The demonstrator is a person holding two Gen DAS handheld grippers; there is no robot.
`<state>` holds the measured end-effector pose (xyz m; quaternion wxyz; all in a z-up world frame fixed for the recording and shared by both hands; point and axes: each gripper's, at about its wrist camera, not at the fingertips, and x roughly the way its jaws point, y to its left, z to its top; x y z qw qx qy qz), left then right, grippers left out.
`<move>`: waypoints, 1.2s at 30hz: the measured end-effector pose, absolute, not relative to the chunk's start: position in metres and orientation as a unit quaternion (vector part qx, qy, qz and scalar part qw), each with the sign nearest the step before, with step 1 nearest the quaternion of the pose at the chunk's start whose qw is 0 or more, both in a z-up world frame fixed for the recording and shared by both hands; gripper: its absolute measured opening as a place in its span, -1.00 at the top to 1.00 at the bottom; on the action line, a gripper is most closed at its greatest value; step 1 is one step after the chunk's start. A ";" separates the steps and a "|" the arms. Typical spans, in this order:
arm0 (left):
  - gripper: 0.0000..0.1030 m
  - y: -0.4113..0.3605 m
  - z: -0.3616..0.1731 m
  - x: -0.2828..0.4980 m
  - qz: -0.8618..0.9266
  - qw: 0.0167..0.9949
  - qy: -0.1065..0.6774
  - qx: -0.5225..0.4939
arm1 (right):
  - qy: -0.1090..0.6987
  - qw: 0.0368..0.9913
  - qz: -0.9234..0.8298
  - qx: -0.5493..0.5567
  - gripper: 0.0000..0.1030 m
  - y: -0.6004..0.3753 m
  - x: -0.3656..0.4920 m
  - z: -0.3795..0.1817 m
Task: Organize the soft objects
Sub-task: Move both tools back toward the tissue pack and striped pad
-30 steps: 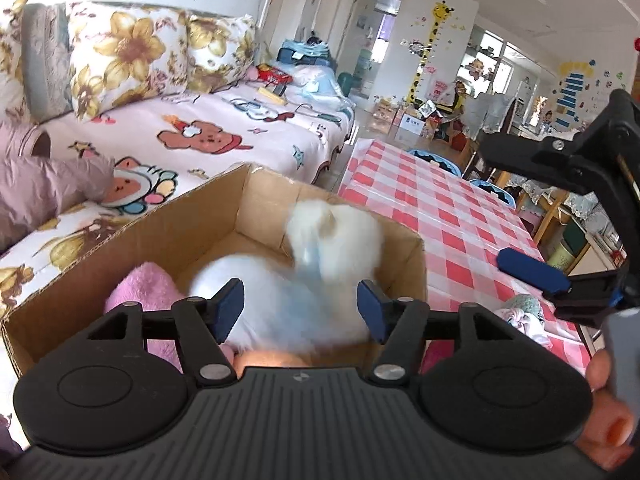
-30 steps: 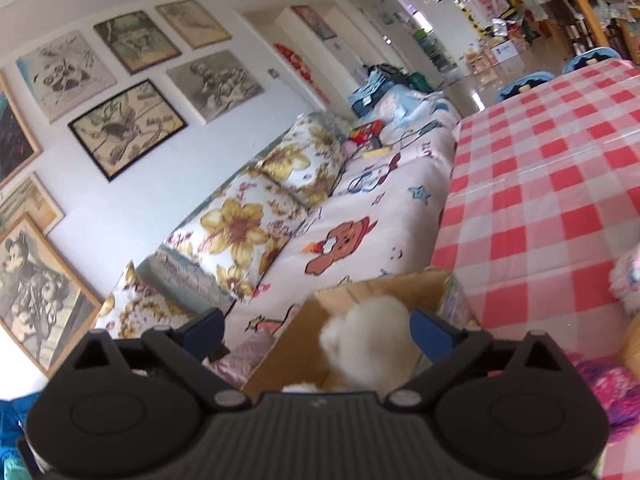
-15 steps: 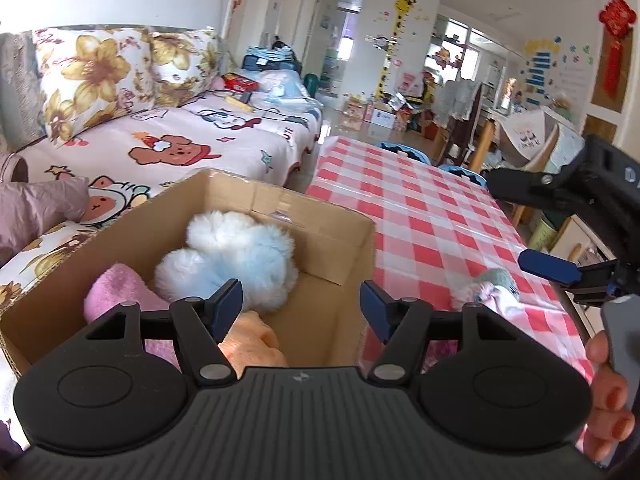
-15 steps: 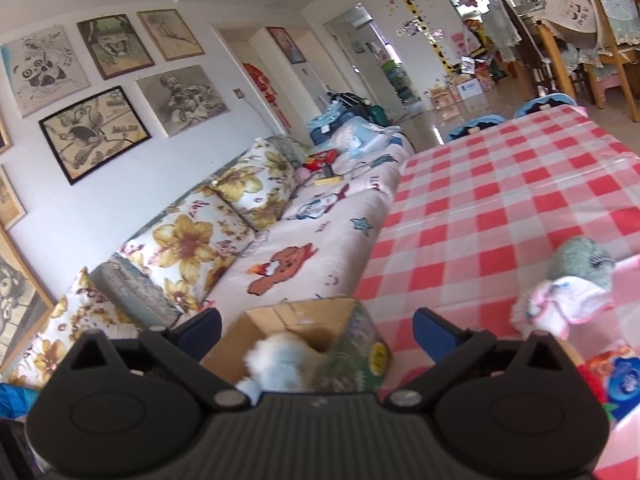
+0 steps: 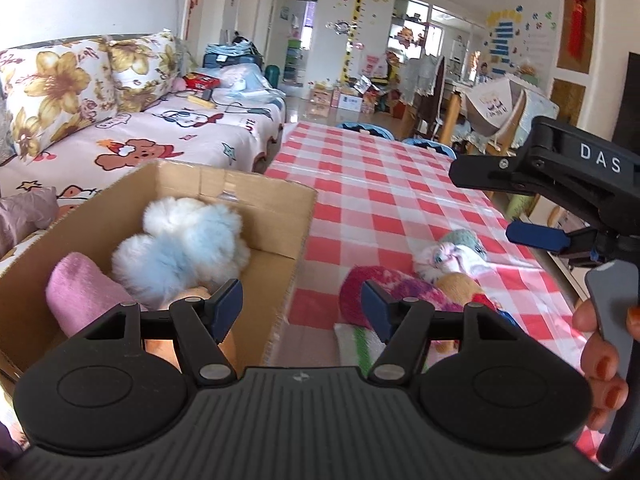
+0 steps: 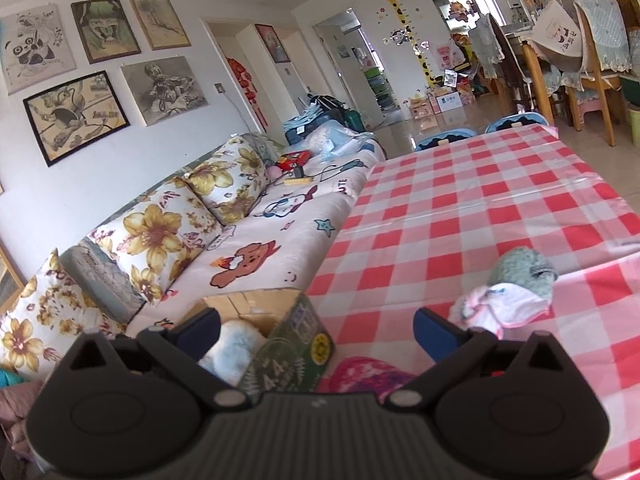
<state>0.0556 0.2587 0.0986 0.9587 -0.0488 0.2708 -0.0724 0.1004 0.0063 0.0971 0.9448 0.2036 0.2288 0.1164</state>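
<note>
Inside the cardboard box (image 5: 248, 200): white-and-blue fluffy toy (image 5: 184, 244), beside a pink plush (image 5: 80, 296). Right of the box, on the checked tablecloth (image 5: 400, 200): more soft toys (image 5: 452, 256). Left gripper (image 5: 302, 306) just opening, empty; right gripper (image 6: 316, 330) spread wide, empty.

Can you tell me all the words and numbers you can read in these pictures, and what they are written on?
"DAS": white letters on the black right gripper, seen from the left wrist view.
"44": pale figures on the green printed side of the cardboard box.
"UTE": dark letters on the sofa cover; the start of the word is hidden.
Too small or blurred to read: the yellow round badge on the box, the wall stickers, the red packet on the sofa.
</note>
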 end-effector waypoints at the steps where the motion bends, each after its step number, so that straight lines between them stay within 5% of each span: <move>1: -0.54 0.258 0.098 0.056 -0.075 0.958 0.273 -0.048 | 0.229 0.945 0.114 0.202 -0.97 0.005 0.099 0.097; 36: -0.74 0.240 0.072 0.073 -0.144 0.941 0.305 0.016 | 0.251 0.952 -0.001 0.175 -0.97 -0.095 0.079 0.067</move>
